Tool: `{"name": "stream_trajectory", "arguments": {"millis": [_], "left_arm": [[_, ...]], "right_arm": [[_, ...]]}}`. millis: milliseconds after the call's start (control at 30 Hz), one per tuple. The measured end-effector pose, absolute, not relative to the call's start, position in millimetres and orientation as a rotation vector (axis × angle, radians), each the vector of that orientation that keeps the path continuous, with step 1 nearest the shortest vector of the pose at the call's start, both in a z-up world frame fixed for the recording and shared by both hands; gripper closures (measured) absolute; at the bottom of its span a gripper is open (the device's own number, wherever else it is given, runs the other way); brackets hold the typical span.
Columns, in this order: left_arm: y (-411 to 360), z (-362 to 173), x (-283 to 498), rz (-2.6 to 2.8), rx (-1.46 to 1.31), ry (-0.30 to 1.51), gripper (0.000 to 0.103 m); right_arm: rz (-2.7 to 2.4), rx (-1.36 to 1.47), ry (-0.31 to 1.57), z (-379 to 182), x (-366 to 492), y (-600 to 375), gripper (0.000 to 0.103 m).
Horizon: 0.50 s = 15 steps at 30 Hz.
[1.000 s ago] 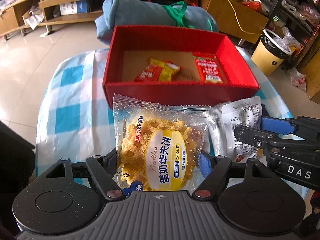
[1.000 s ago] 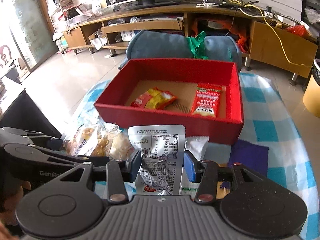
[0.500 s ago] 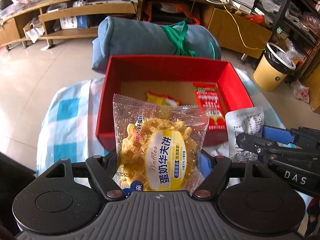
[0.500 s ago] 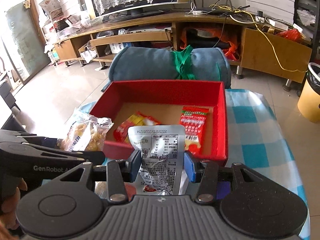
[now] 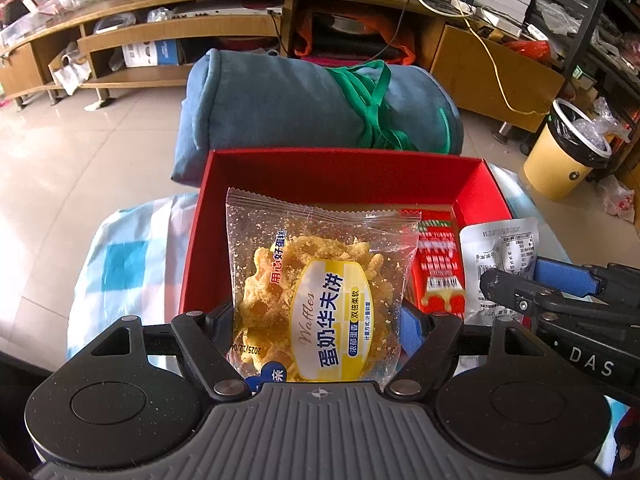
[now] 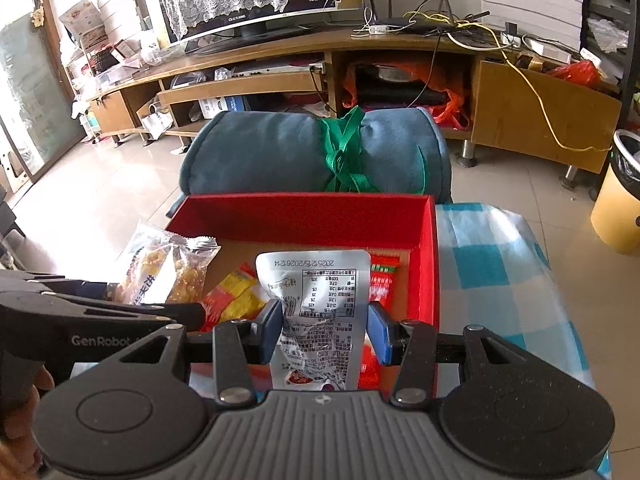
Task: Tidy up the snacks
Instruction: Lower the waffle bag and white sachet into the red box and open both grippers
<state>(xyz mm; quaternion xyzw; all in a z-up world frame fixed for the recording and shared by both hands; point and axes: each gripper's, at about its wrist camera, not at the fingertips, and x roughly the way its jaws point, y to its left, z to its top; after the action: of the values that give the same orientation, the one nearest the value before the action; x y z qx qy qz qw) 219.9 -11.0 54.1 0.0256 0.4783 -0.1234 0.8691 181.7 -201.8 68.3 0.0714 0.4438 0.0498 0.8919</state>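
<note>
My left gripper [image 5: 316, 324] is shut on a clear waffle packet [image 5: 312, 292] and holds it upright over the left half of the red box [image 5: 340, 172]. My right gripper [image 6: 324, 330] is shut on a silver-white snack pouch [image 6: 316, 312] and holds it over the right half of the box [image 6: 428, 264]. The waffle packet [image 6: 160, 268] and left gripper [image 6: 100, 316] show at the left of the right wrist view; the pouch [image 5: 500, 256] and right gripper [image 5: 560, 296] show at the right of the left wrist view. A red snack packet [image 5: 438, 264] and a yellow-red packet [image 6: 232, 300] lie inside the box.
The box stands on a table with a blue-and-white checked cloth [image 6: 500, 272]. A rolled blue blanket [image 5: 312, 104] tied with green strap lies just behind the box. A yellow waste bin [image 5: 568, 156] stands on the floor at the right, wooden shelving [image 6: 280, 84] behind.
Both grippers have moved forward and up with their packets, from in front of the box's near wall to over its inside.
</note>
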Motion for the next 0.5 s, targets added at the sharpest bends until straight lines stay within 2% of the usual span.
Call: {"name": "stream_trajectory", "arguments": {"millis": [500], "left_arm": [[-23, 36, 251, -0.231, 0.073, 1.032, 0.022]], "right_arm": [[0.08, 0.146, 0.962, 40, 221, -207, 0.061]]}}
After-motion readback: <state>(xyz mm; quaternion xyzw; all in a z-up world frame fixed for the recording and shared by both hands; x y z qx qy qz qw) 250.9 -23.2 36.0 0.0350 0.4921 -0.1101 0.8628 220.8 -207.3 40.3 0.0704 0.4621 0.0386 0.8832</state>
